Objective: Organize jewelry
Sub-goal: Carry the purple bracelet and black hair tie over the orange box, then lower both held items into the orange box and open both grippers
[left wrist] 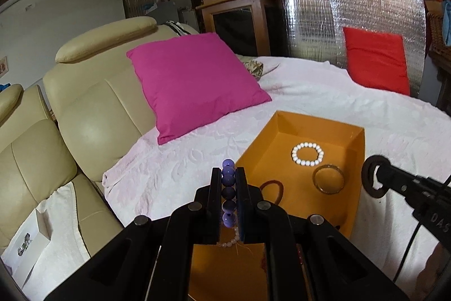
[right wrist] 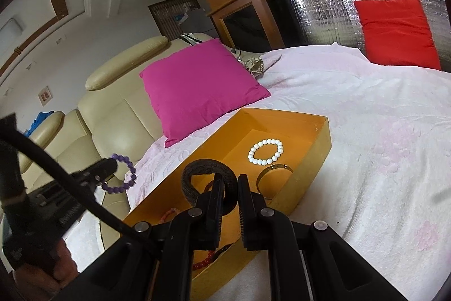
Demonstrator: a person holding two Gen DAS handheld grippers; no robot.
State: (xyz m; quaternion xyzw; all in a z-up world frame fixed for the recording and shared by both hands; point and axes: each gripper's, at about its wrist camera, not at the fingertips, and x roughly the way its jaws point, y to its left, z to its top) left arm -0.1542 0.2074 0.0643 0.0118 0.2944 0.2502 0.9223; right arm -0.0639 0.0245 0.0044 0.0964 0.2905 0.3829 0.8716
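Meanwhile, over a white-covered bed, I'm holding two bracelets at once above an orange tray [left wrist: 359,148]. L gripper [left wrist: 228,174] is clamping a purple bead bracelet [left wrist: 228,188] edge-on, jaws nearly together, beads stacked in a line running straight away from the cam. R gripper [right wrist: 229,182] is pinching a dark woven bangle [right wrist: 207,174], jaws narrow, loop standing upright and sticking out past the tips toward the tray's far end.

Key relation, as I'm reading it: the tray is lying ahead of and below both grippers, long axis running away from me toward the pink cushion [left wrist: 194,83]. From the R cam, the purple bracelet is hanging beside the tray's left wall, over the bedspread, not over the tray floor, so the L hand is needing to travel rightward before any drop. The R hand looks nearer, w/ the bangle seemingly above the tray's near half.

Already inside the tray: a white bead bracelet [left wrist: 307,154], a gold bangle [left wrist: 329,178] just beside it, a thin brown band [left wrist: 272,192], red beads [right wrist: 208,258] and pale pink beads [left wrist: 229,240] near me.

Hard to make out: my own fingers are blocking the tray's near end in both views; the red and pink strands are cut off. Can't tell how high either held piece sits above the tray.
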